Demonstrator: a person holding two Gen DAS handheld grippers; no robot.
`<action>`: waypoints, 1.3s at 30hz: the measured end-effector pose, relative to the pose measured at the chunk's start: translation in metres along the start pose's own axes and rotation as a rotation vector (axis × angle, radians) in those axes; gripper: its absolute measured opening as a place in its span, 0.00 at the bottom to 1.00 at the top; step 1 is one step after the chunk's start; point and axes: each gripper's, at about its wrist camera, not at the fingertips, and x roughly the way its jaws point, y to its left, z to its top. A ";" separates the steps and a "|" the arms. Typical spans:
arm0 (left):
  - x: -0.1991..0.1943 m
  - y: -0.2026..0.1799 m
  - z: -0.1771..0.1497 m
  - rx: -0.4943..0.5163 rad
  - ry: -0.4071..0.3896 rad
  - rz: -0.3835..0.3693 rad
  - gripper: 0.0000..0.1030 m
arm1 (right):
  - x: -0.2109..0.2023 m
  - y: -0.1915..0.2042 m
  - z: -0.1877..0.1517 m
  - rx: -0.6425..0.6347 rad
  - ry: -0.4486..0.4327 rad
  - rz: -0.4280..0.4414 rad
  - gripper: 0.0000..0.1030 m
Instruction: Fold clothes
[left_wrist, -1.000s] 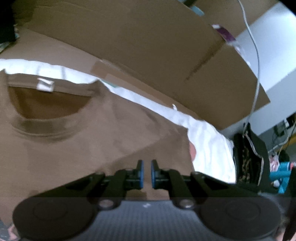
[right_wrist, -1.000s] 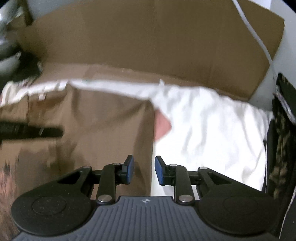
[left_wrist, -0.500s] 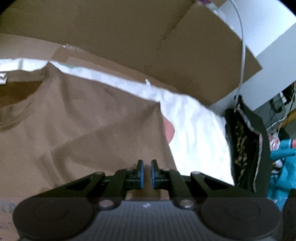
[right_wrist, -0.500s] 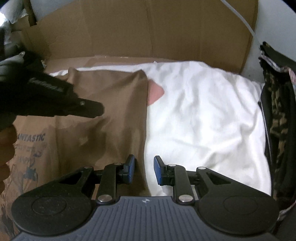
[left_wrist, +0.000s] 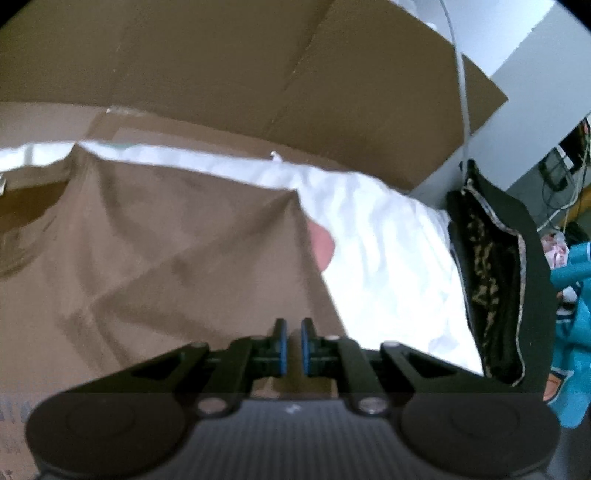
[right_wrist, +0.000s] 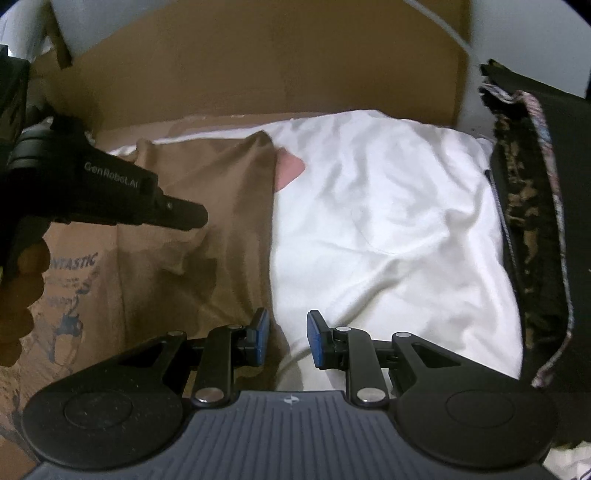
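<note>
The brown shirt (left_wrist: 155, 258) lies flat on a white sheet (left_wrist: 388, 266), filling the left and centre of the left wrist view. Its collar sits at the far left edge of that frame. A sleeve is folded inward over the body, forming a diagonal crease across the middle. A pink patch (left_wrist: 322, 245) shows on the sheet at the shirt's right edge.

The left gripper (left_wrist: 291, 345) occupies the lower centre of its own view. Its jaws are clenched to a narrow slit over the shirt's lower right part. Whether any cloth is pinched between the pads cannot be told.

In the right wrist view, the shirt (right_wrist: 207, 221) lies in the left half and the sheet (right_wrist: 388, 229) in the right half. Printed lettering and a graphic show on the shirt at the lower left. The right gripper (right_wrist: 286, 338) sits at lower centre, jaws parted, grasping nothing, above the shirt's right edge where it meets the sheet. The left gripper (right_wrist: 184, 216) enters from the left, its tip above the shirt.

A cardboard wall (right_wrist: 277, 62) stands behind the sheet. A dark patterned garment (right_wrist: 532, 229) lies along the right edge.
</note>
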 end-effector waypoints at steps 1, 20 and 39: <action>0.001 -0.001 0.002 0.000 0.000 -0.001 0.07 | -0.001 -0.002 0.000 0.009 -0.008 0.002 0.28; 0.039 -0.014 0.015 0.036 0.020 0.095 0.04 | 0.008 0.005 0.000 0.047 -0.082 0.025 0.28; 0.026 -0.033 0.006 0.164 0.143 -0.078 0.07 | 0.014 0.010 0.019 0.099 -0.107 0.029 0.28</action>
